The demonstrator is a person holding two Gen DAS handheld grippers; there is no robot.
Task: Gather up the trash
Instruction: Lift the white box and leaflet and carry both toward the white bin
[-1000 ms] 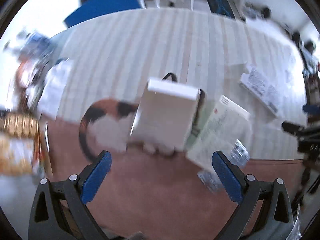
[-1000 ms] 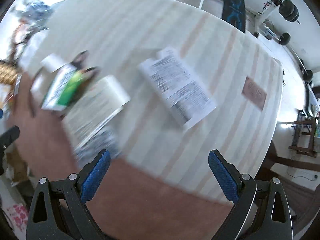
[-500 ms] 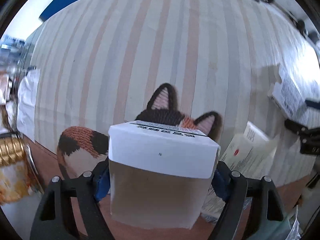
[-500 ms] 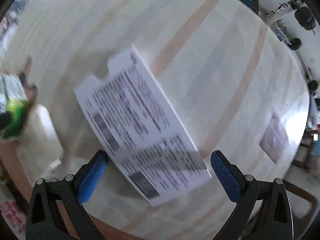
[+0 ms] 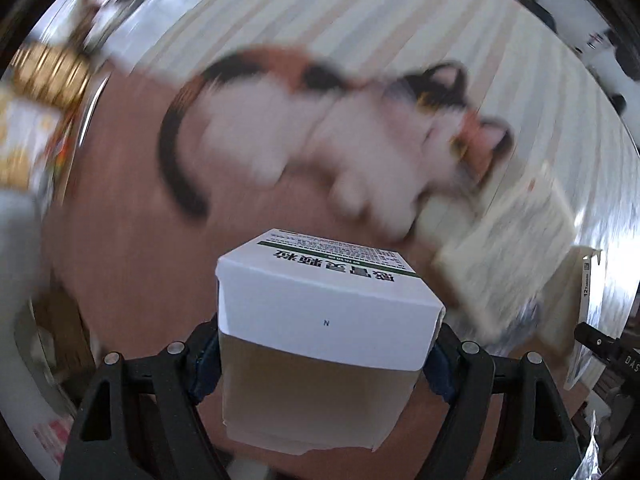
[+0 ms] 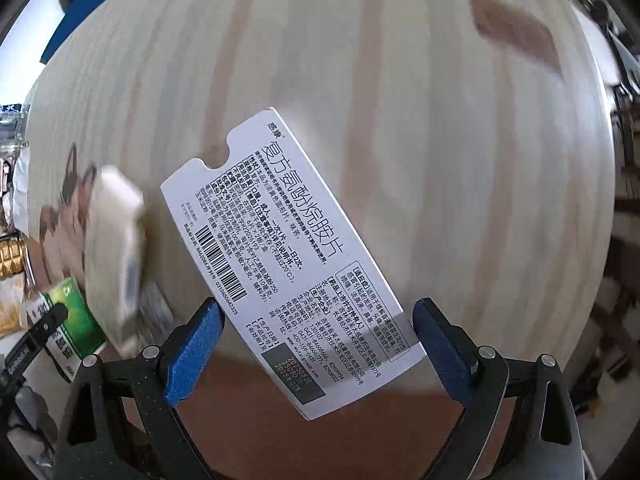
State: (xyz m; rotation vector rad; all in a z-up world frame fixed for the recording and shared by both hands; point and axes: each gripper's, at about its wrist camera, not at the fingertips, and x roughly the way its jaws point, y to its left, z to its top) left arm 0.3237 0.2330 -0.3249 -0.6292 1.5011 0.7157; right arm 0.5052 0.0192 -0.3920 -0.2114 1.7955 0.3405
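Between the blue pads of the left tongs (image 5: 326, 354) sits a white carton (image 5: 326, 320), pinched from both sides; the jaws have just been closing onto it. Its near face is plain white with a tiny letter on it, its top has a green stripe and printed text, and the lower part looks brownish and torn along the bottom edge. Beyond it, pretty blurred, is a calico cat figure (image 5: 320, 136) lying where the brown mat (image 5: 120, 208) meets the striped cloth (image 5: 400, 8). Off to the right of the cat there's a pale paper pack (image 5: 508, 248), also smeared by motion. Far left shows some gold-coloured packaging (image 5: 48, 76), too blurry to say more.

Over on the right side, the right tongs (image 6: 316, 348) are spread wide, and a flat white medicine box (image 6: 288, 256) lies on the striped cloth between them. It's angled, barcode and black print facing up, its near end over the edge of the brown mat. The left pad looks right at the box's edge and the right one is just beside it, but I can't see them squeezing. Left of that box is the same blurry pale pack (image 6: 116, 256), with a green-and-white carton (image 6: 70, 316) at the near left.
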